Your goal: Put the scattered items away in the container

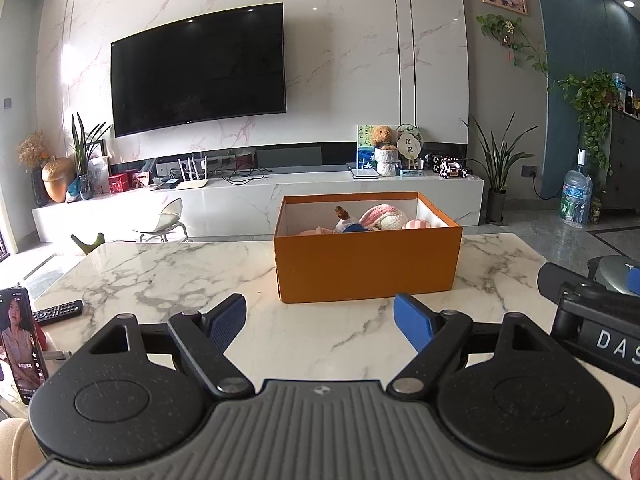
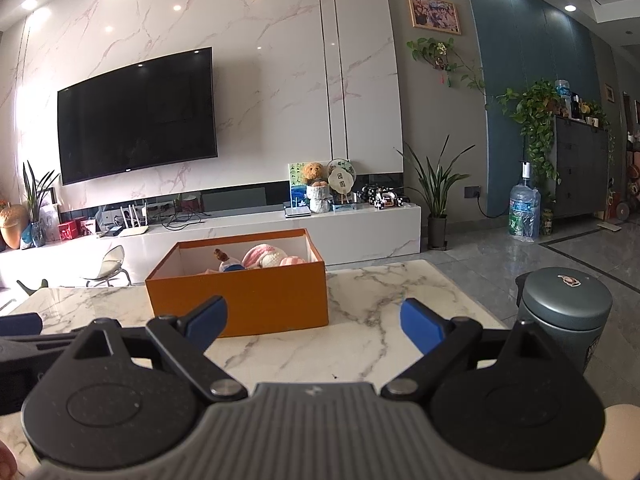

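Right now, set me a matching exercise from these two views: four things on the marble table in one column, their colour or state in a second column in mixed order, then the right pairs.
Column one:
1. box
2. phone
3. remote control
4. canister

Column two:
A. black, lying flat near the table's left edge
B. grey-green, lid on, standing at the right
C. orange, open-topped, soft toys inside
D. propped upright, screen lit

Pairs: 1-C, 2-D, 3-A, 4-B
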A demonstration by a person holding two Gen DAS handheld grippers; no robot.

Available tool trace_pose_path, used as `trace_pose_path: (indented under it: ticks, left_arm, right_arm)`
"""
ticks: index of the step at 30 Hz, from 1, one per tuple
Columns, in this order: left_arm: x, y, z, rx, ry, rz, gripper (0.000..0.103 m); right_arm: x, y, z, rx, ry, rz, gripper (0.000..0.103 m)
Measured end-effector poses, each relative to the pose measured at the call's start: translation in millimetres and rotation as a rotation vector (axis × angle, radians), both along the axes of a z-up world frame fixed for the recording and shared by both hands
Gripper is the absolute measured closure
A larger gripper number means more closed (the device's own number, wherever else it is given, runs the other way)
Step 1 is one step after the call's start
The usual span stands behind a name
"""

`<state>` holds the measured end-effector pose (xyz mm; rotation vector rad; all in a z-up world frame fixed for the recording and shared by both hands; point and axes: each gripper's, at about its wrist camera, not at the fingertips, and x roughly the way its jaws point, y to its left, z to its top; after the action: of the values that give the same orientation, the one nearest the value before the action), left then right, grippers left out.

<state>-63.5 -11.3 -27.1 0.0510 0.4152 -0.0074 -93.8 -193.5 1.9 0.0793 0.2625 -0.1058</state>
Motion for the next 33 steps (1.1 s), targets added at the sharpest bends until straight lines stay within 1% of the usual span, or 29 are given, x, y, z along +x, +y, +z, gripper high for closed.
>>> trace_pose_path:
  ticks: [11,19,33]
  left_arm:
    - [-3,1,-2,0.01,-0.003,0.019,0.007]
    - [-3,5,-9,0.008,0.026,0.035,0.007]
    - [0,10,-15,0.003,0.088,0.047,0.007]
  right_arm:
    - [-8,6,-9,-0.028,0.003,0.028,0.008]
    - [-9,13,-16,-0.048,0.016,0.058,0.008]
    - [-8,18,-23,-0.062,0.045,0.058,0.008]
